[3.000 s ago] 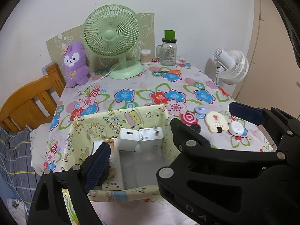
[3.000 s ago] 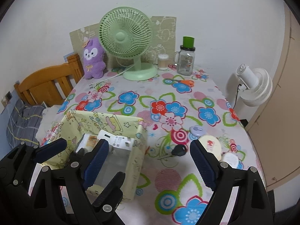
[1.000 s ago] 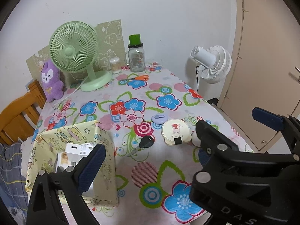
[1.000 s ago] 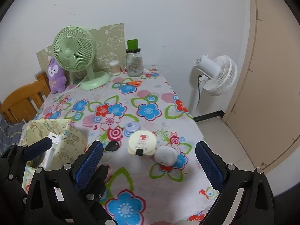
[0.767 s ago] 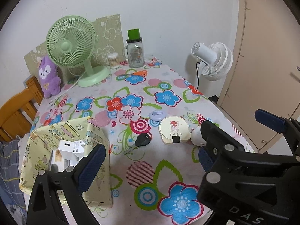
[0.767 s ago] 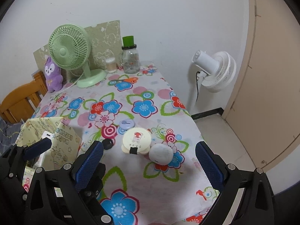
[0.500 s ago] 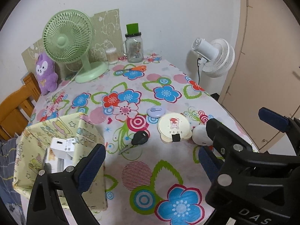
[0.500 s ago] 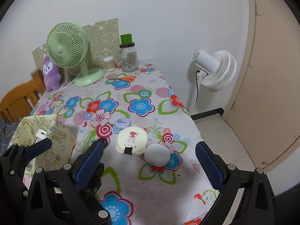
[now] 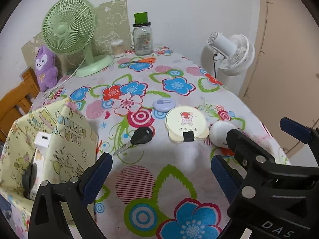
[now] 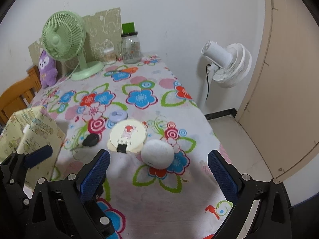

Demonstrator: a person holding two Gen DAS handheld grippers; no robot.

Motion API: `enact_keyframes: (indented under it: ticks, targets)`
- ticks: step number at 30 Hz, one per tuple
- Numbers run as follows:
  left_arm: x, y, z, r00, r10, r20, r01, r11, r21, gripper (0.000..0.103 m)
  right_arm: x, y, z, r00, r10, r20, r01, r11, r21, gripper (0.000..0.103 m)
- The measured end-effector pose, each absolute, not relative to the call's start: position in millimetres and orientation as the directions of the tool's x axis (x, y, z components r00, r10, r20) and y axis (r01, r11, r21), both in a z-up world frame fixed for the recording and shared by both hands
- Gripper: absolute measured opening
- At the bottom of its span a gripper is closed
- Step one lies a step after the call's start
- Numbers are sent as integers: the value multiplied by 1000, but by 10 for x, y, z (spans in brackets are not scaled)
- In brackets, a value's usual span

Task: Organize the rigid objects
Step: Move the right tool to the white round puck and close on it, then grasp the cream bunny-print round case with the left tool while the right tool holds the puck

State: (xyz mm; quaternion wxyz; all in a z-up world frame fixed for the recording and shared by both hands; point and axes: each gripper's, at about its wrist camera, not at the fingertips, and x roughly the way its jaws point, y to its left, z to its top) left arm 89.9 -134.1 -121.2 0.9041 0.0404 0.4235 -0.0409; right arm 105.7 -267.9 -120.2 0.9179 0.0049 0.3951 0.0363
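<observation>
Both tools wide open, empty: right tool (image 10: 158,171) frames white puck (image 10: 157,154), lower centre. Risk: puck is smooth and domed, so it may squirt toward nearby bench (image 10: 199,189) edge. Left tool (image 9: 161,169) idle.

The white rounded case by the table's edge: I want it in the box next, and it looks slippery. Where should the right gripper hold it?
Probably across the white rounded case at its widest middle, coming straight down from above. It lies flat on the tablecloth with a domed top, so low pads should slip less. The open right gripper hangs just in front of it; the cream round case crowds its left.
</observation>
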Motion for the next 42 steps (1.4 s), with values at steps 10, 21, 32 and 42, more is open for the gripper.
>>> enact_keyframes:
  ticks: [10, 21, 32, 42]
  targets:
    - [898, -1401, -1482, 617, -47, -786, 126, 991, 40, 100, 1101, -2705, -1518, 660, 58, -749, -59, 998, 25, 100]
    - [1001, -1392, -1651, 613, -21, -790, 110, 992, 59, 100, 1277, -2717, -1757, 634, 46, -772, -44, 999, 24, 99]
    - [1229, -1322, -1690, 605, -16, -796, 89, 995, 48, 100, 1519, -2699, -1861, 609, 70, -790, -25, 997, 69, 89]
    - [1303, -1370, -1680, 610, -12, -792, 107, 992, 67, 100, 1564, -2668, -1825, 610, 78, -788, -51, 997, 59, 59]
